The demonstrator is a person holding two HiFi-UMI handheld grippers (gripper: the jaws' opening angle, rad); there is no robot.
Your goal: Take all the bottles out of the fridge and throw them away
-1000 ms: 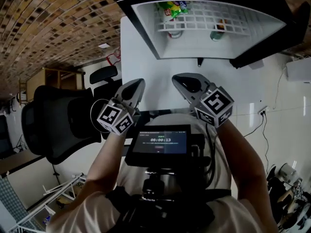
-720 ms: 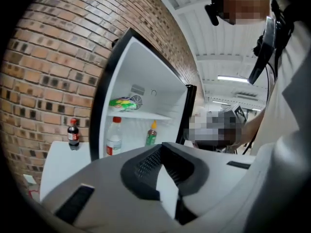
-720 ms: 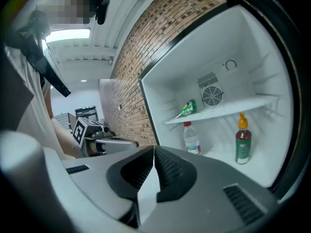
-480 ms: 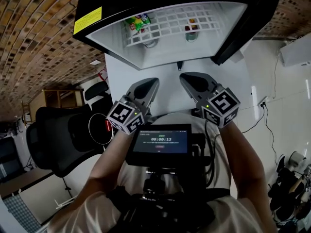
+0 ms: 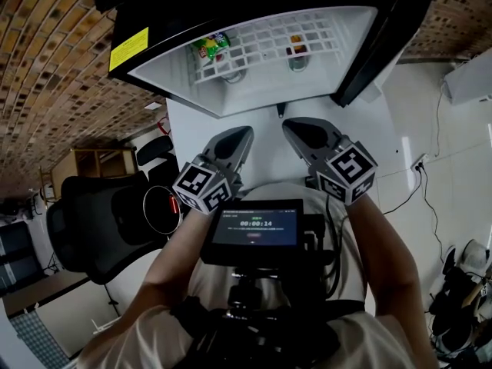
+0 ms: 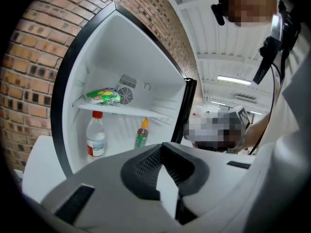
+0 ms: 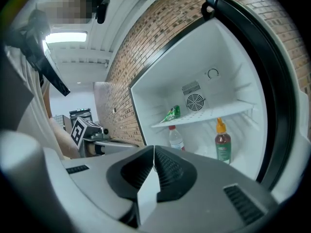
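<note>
The small black fridge (image 5: 254, 91) stands open on a white counter. Under its wire shelf (image 6: 121, 110) stand a clear bottle with a red cap (image 6: 95, 135) (image 7: 176, 138) and a sauce bottle with an orange cap and green label (image 6: 141, 134) (image 7: 222, 142). A green snack packet (image 6: 103, 96) (image 7: 171, 113) lies on the shelf. My left gripper (image 5: 244, 134) (image 6: 163, 147) and right gripper (image 5: 289, 126) (image 7: 153, 149) are side by side just in front of the opening, outside the fridge. Both are shut with nothing in them.
The fridge door (image 5: 392, 37) hangs open at the right. A black office chair (image 5: 92, 229) stands at the left, below the brick wall (image 5: 54, 68). The white counter's edge (image 5: 181, 129) runs left of my left gripper. A small screen (image 5: 254, 229) sits on the person's chest.
Both grippers have moved forward and closer to the fridge opening, and they stayed shut. The fridge now sits nearer and more centred in the head view.
</note>
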